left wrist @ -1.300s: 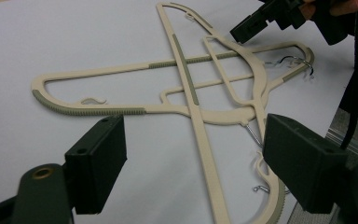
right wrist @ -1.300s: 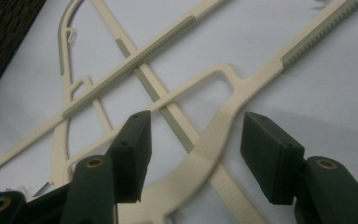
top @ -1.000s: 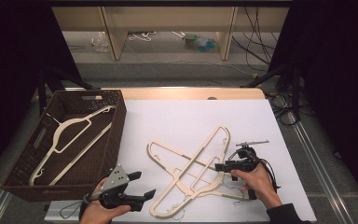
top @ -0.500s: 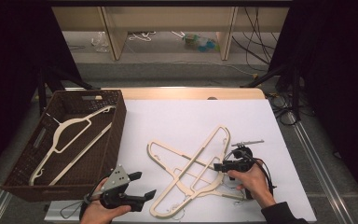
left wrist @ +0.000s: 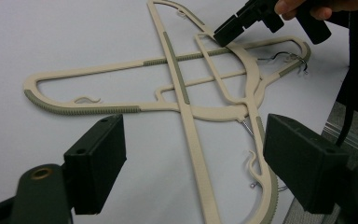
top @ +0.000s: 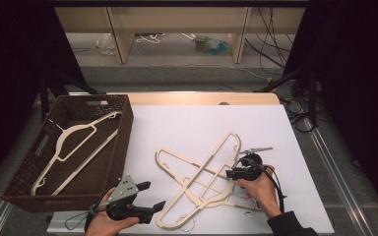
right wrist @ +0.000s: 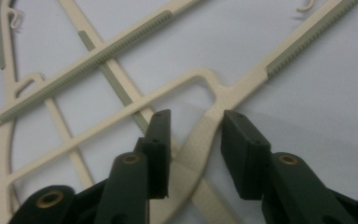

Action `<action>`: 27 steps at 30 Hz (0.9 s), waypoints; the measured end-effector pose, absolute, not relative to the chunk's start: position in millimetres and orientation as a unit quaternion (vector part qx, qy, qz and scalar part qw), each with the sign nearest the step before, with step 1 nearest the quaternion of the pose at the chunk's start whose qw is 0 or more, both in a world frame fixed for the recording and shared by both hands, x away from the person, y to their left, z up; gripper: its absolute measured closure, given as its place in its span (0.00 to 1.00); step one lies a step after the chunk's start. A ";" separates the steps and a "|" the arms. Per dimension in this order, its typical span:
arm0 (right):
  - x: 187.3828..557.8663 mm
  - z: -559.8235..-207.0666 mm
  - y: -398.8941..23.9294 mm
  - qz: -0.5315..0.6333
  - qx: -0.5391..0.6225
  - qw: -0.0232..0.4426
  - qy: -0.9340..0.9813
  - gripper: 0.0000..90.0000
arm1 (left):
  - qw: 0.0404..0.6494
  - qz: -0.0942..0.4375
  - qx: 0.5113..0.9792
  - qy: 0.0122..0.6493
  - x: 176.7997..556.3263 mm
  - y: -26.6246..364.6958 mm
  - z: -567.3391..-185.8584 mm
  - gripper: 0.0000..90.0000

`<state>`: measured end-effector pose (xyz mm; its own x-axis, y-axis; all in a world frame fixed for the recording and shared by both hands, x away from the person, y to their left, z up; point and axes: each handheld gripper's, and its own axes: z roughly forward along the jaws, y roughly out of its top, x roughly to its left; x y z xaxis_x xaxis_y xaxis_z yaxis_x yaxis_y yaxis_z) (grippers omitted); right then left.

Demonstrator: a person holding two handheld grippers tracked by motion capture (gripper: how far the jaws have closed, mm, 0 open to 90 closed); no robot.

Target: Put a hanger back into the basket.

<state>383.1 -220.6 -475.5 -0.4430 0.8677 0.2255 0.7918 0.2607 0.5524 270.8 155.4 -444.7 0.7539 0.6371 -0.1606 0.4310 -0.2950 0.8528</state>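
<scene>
Two cream hangers [top: 202,184] are lying crossed on the white table [top: 187,123], low and a bit right of the middle in the high view. One more hanger [top: 74,147] is resting in the brown basket [top: 123,142] at the left.

The right gripper [top: 232,174] is sitting at the neck of the top hanger [right wrist: 205,135], where the two arms join near the wire hook. In the right gripper view, its jaws are standing on each side of that neck, and they have just been closing. A small gap is showing on both sides, so the pads are not pressing yet.

The left gripper [top: 155,196] is waiting at the bottom of the high view, just beside the low tips of the hangers. Its jaws are wide apart and holding nothing.

The hangers are looking thin, light and stiff. They will probably lift easily. The plain cream parts may be slippery, while the ribbed grey strips [right wrist: 98,58] on the arms are likely giving better grip. The neck is a good place to hold, because it is thick and near the middle, so the hanger should not swing much. The two hangers are crossing, so the top one may snag and drag the other along.
</scene>
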 end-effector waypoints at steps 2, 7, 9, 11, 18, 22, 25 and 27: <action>383.1 -475.3 -218.0 0.306 0.517 0.069 0.796 0.74 | 0.487 0.108 0.799 0.335 270.7 154.9 -444.8 0.24; 384.5 -475.7 -219.3 0.311 0.529 0.065 0.787 0.77 | 0.484 0.107 0.802 0.334 271.1 154.8 -445.2 0.24; 384.6 -476.9 -222.3 0.321 0.549 0.049 0.771 0.78 | 0.492 0.103 0.797 0.335 271.6 153.9 -446.5 0.24; 385.3 -479.3 -226.4 0.339 0.554 0.039 0.760 0.79 | 0.488 0.104 0.799 0.335 271.4 153.9 -446.2 0.24; 380.7 -482.3 -228.5 0.361 0.583 0.018 0.727 0.76 | 0.484 0.106 0.801 0.336 271.5 154.0 -446.3 0.24; 378.3 -483.9 -225.9 0.358 0.588 0.039 0.724 0.80 | 0.484 0.107 0.801 0.336 271.3 153.9 -446.3 0.24; 377.9 -485.3 -227.4 0.362 0.597 0.038 0.715 0.83 | 0.484 0.106 0.801 0.336 271.3 153.6 -446.5 0.24; 376.9 -486.1 -228.3 0.368 0.597 0.038 0.712 0.84 | 0.485 0.105 0.801 0.336 271.3 153.6 -446.4 0.24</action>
<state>376.9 -228.3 -486.1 -0.2850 0.8781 0.3844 0.8216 0.0173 0.5697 271.3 153.6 -446.4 0.7521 0.6400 -0.1575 0.4364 -0.3045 0.8466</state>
